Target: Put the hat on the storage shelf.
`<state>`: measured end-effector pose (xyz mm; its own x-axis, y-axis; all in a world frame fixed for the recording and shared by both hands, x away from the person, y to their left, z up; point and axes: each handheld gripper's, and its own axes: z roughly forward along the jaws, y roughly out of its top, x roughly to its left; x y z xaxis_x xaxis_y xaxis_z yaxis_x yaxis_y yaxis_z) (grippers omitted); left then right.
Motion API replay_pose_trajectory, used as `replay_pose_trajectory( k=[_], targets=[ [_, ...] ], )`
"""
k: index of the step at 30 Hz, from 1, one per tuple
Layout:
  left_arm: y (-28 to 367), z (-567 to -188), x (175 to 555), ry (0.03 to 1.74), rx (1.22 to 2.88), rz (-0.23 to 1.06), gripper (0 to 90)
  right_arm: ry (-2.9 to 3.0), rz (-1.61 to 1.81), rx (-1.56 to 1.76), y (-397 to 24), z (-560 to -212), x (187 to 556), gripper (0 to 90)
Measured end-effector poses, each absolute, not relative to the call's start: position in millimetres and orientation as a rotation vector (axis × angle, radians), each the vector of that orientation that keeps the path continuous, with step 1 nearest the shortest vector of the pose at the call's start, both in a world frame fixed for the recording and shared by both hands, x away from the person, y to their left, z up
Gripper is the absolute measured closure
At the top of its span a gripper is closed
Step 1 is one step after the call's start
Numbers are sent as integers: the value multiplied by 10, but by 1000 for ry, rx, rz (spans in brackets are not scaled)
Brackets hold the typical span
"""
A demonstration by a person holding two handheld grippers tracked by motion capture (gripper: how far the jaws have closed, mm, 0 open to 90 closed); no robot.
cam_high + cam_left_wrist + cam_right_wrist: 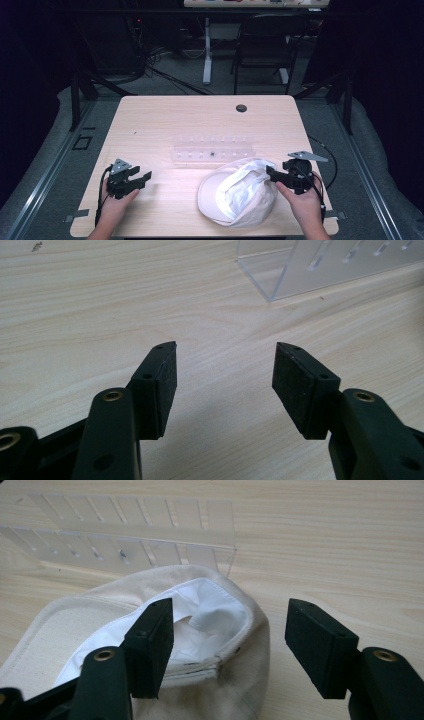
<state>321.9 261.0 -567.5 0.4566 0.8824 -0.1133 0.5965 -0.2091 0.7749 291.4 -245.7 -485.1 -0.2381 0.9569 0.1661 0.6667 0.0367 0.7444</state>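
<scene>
A cream-white cap (239, 192) lies upside down on the wooden table (165, 120), its white lining facing up. My right gripper (272, 174) hovers at the cap's right edge, jaws wide apart. In the right gripper view the cap (200, 610) lies below and between the jaws of that gripper (230, 630), and the pads do not press on it. My left gripper (142, 176) rests near the table's front left, open over bare wood. Its own view shows the left gripper (225, 372) with nothing between its jaws.
A clear plastic rack (212, 150) with several slots lies across the table's middle, just behind the cap; its corner (300, 270) appears ahead of the left gripper. A dark round hole (241, 108) marks the far side. A chair (265, 45) stands beyond the table.
</scene>
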Motion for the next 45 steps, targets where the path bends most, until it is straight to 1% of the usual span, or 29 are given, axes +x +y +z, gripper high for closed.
replay_pose_trajectory(
  k=[5,10,18,19,20,21,25,26,28,29,31,32,39,45],
  targets=[
    [2614,-5680,3219,1242,1913,457,438,1974,999,1678,-2359,-4959,2980,333],
    [2623,-5678,3220,1244,1913,459,438,1990,977,1689,-2315,-5032,2968,319],
    [2618,-5680,3221,1243,1914,460,438,2006,979,1722,-2387,-5057,2878,320],
    [2617,-5681,3221,1243,1915,461,438,2015,974,1737,-2424,-5070,2844,346],
    [2617,-5681,3221,1243,1915,461,438,2015,974,1737,-2424,-5070,2844,346],
    [2615,-5683,3222,1244,1915,461,438,2020,994,1778,-2457,-5078,2826,407],
    [2614,-5686,3224,1247,1915,462,437,2035,1004,1806,-2491,-5074,2810,568],
    [2614,-5686,3224,1247,1915,462,437,2035,1004,1806,-2491,-5074,2810,568],
    [2616,-5686,3224,1248,1917,464,437,2047,988,1815,-2494,-5055,2809,619],
    [2618,-5686,3225,1248,1918,464,437,2044,982,1811,-2497,-5040,2816,720],
    [2621,-5687,3225,1248,1916,463,437,2043,970,1815,-2499,-5030,2818,732],
    [2625,-5687,3227,1246,1918,465,437,2064,966,1811,-2517,-5012,2843,794],
    [2625,-5687,3227,1246,1919,465,437,2123,941,1792,-2570,-4882,2939,837],
    [2621,-5689,3227,1248,1917,464,437,2189,835,1753,-2637,-4692,3103,839]
  ],
)
